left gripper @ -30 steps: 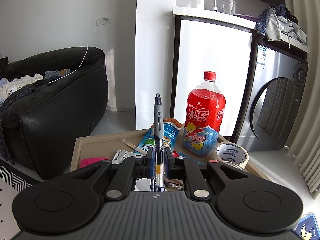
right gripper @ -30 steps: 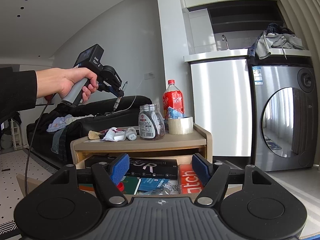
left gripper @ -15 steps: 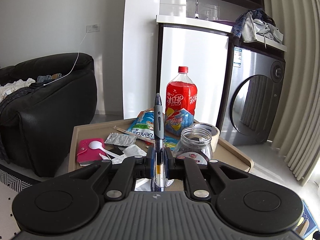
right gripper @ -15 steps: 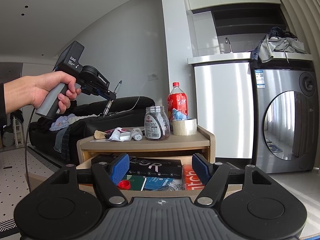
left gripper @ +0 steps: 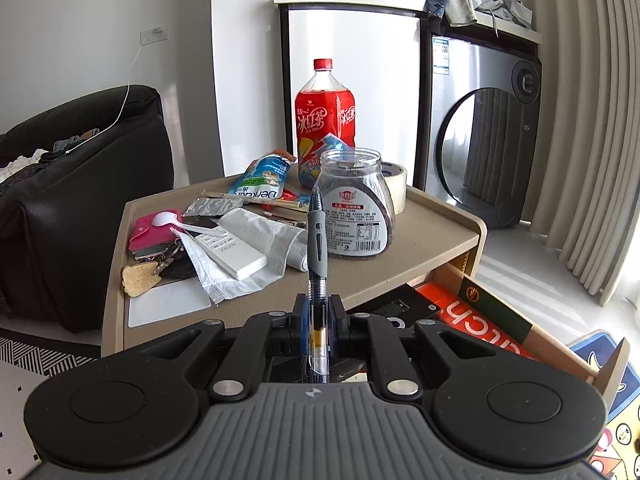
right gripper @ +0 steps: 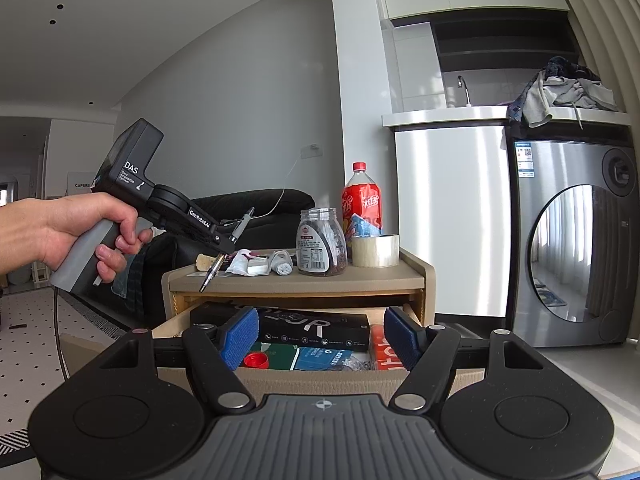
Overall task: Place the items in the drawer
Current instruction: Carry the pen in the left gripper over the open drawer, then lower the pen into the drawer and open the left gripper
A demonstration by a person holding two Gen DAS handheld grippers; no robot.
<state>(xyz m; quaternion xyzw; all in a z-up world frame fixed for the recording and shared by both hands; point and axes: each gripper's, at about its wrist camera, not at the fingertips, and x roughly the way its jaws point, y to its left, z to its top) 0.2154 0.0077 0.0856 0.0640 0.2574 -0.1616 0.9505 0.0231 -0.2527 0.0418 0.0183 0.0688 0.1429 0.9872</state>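
**A:** What's the room like?

**B:** A living space with a black sofa (left gripper: 80, 184), a washing machine (right gripper: 572, 240) by the curtains, and a low beige side table (left gripper: 420, 236) between them. Its top is crowded: a red drink bottle (left gripper: 325, 116), a clear jar (left gripper: 352, 208), a roll of tape (right gripper: 375, 250), a white remote (left gripper: 228, 250) and a pink pouch (left gripper: 150, 232) near the left edge. The drawer (right gripper: 316, 380) under the front edge stands pulled out, holding boxes and a red cap.

**A:** Which step is in hand?

**B:** Carrying. The left gripper (left gripper: 318, 316) is clamped tight on a pen (left gripper: 317, 240), held in the air over the table's front edge, not yet above the open drawer. The right gripper (right gripper: 320, 336) is spread wide, holding nothing, in front of the drawer.

**A:** And the next move?

**B:** I'd judge the pen must travel forward and down over a free gap between the boxes, tilted flatter so it lies down, before the fingers part. The drawer is full, so it could end up perched on a box.
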